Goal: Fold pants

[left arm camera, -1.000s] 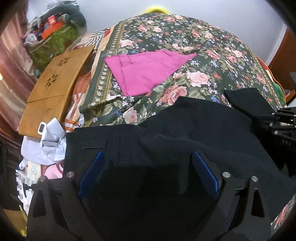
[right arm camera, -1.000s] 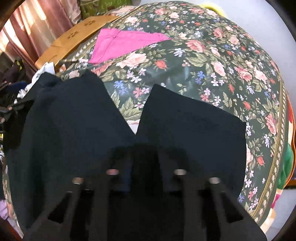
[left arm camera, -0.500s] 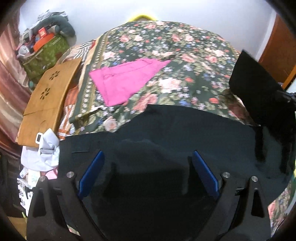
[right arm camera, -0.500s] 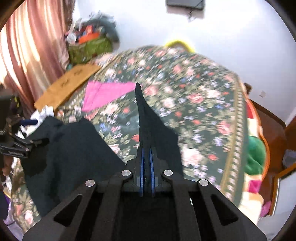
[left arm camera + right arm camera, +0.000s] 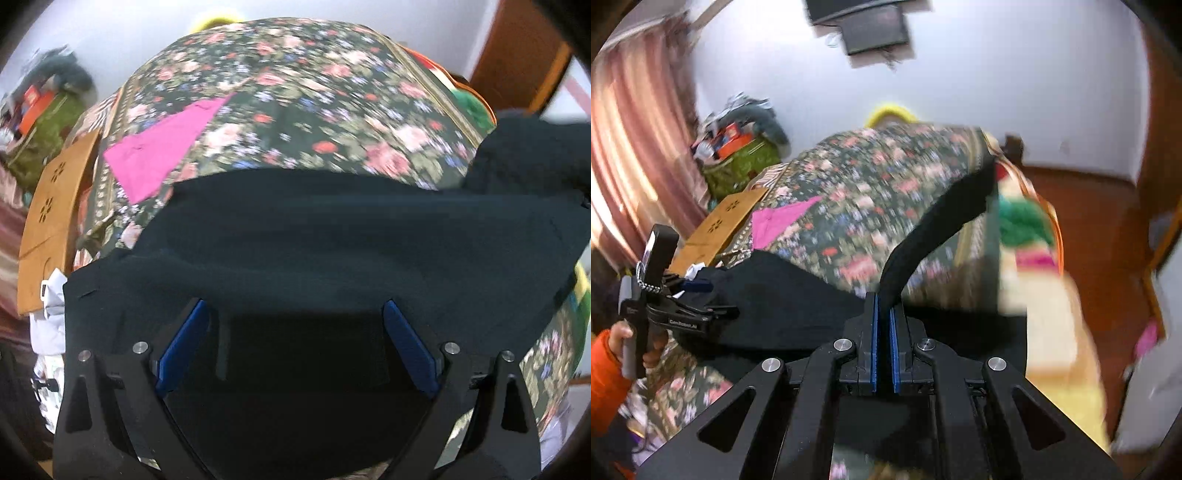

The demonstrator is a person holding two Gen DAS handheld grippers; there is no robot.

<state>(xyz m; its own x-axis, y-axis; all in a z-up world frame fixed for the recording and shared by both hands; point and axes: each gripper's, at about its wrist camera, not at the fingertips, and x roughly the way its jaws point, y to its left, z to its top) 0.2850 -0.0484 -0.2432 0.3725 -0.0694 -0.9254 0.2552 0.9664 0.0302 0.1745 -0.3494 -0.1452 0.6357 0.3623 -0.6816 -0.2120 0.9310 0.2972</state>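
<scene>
Black pants (image 5: pixel 332 236) spread over floral bedspread (image 5: pixel 314 103), one leg lifted.

At nine o'clock in right wrist view, left gripper (image 5: pixel 713 314) in a hand (image 5: pixel 622 332) with orange sleeve; in its own view jaws wide apart over dark cloth, nothing pinched. Pink garment (image 5: pixel 159 151) flat at ten o'clock. At centre, right gripper (image 5: pixel 884 299) clamped tight on raised pant leg (image 5: pixel 938 221), arcing toward one o'clock.

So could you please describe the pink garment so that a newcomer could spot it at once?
Look at the bed with the dark floral bedspread. The pink garment lies flat near its left edge, beside the wooden board. It is the only bright, plain-coloured cloth there, unlike the black pants.
</scene>
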